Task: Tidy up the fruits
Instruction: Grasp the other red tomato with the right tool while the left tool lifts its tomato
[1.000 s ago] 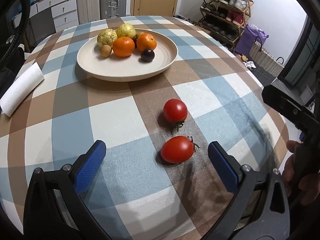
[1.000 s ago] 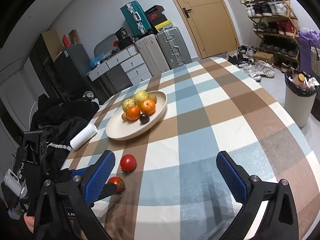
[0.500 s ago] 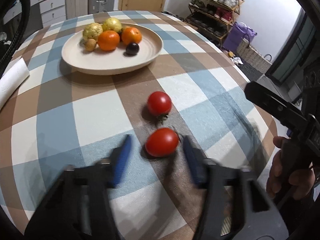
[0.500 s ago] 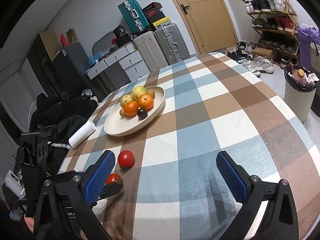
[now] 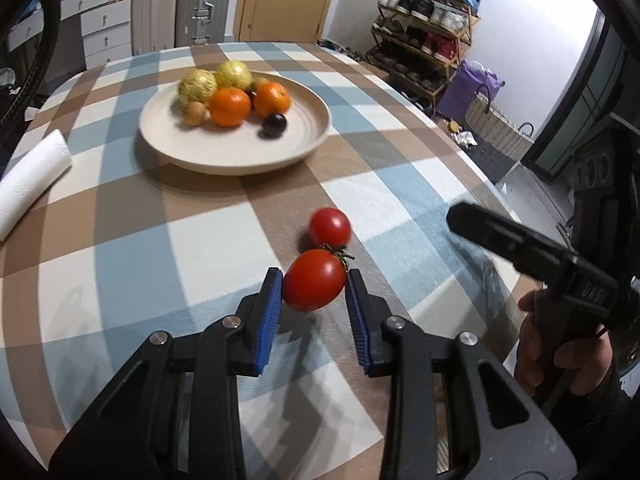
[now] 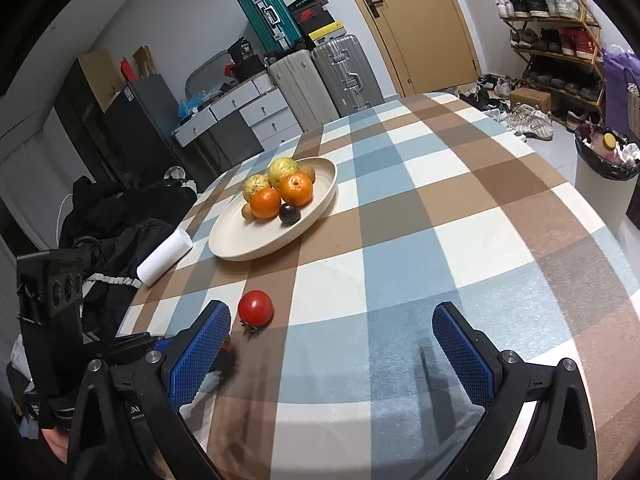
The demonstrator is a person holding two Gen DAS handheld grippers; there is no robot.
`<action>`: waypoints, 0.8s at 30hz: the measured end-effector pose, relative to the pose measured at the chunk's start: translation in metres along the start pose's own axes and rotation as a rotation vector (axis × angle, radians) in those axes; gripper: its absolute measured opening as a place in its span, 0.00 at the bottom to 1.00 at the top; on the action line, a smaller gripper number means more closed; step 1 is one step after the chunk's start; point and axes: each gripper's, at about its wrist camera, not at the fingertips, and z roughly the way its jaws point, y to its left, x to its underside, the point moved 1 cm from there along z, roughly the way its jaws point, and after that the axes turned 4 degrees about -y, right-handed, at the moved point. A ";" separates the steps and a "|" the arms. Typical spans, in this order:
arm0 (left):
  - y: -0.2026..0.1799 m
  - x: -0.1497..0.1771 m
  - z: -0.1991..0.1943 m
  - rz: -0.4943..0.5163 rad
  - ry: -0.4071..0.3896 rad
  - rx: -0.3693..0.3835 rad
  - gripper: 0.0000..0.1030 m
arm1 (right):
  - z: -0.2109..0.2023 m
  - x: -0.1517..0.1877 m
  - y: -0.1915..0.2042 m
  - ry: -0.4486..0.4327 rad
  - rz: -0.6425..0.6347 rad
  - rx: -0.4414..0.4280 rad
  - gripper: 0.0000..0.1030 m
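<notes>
Between the blue pads of our left gripper (image 5: 314, 294) sits a red tomato (image 5: 314, 280), its green stem turned toward the far right; the pads are drawn in against its two sides, and a shadow under the fruit suggests it hangs just clear of the bench (image 5: 120, 240). Just beyond it, a second tomato (image 5: 330, 227) lies on the checked cloth, almost touching the held one in the left wrist view. Farther back stands a cream plate (image 5: 240, 160) carrying two oranges (image 5: 230, 106), two yellow-green knobbly fruits (image 5: 199, 87), a small brown fruit (image 5: 194, 113) and a dark plum (image 5: 274, 124). A white paper roll (image 5: 30, 184) lies at the bench's left edge, well apart from the plate.

Our right gripper (image 6: 332, 356) is spread wide with nothing between its pads, hovering over the near blue and brown squares. From that side the loose tomato (image 6: 256, 307) rests just past its left pad (image 6: 200, 354). In the left wrist view our right hand (image 5: 560, 344) wraps the black handle at the bench's right edge.
</notes>
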 end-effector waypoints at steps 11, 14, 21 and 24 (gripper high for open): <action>0.049 -0.010 -0.030 -0.083 -0.070 -0.035 0.29 | 0.036 0.002 0.038 0.071 -0.097 -0.061 0.99; 0.062 -0.011 -0.035 -0.105 -0.079 -0.042 0.29 | 0.049 0.004 0.049 0.100 -0.127 -0.074 0.95; 0.078 -0.014 -0.041 -0.129 -0.095 -0.051 0.29 | 0.073 0.009 0.061 0.173 -0.141 -0.087 0.71; 0.083 -0.017 -0.041 -0.139 -0.102 -0.050 0.29 | 0.079 0.010 0.065 0.189 -0.164 -0.079 0.56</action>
